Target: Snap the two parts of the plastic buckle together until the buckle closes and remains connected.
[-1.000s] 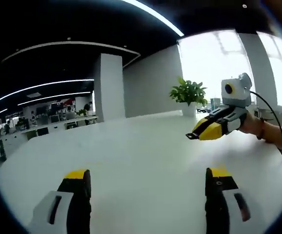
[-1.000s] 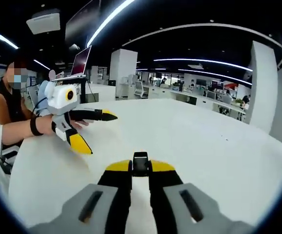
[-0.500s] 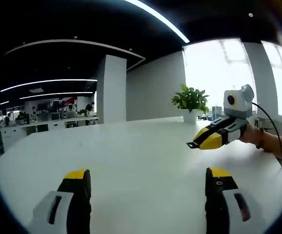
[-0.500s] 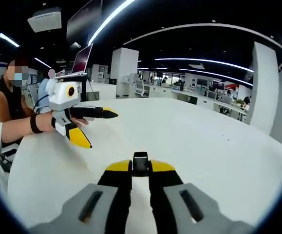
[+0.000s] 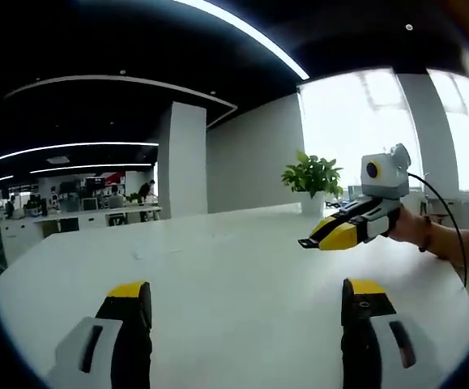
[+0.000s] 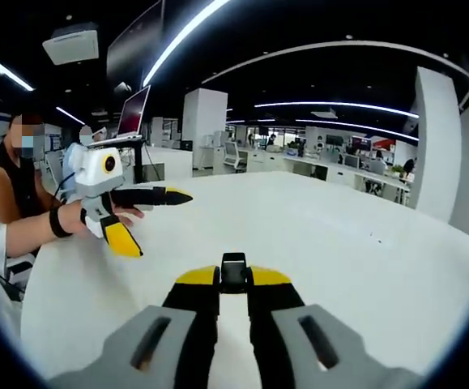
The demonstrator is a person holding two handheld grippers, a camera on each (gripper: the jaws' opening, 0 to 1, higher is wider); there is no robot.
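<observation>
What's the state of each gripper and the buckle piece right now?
Left gripper: open, jaws spread wide, nothing between them, held above the table.
Right gripper: shut on a small black buckle piece, raised off the table.
Buckle piece: clamped at the right gripper's jaw tips, not joined to anything that I can see.
Laptop: lid open.
</observation>
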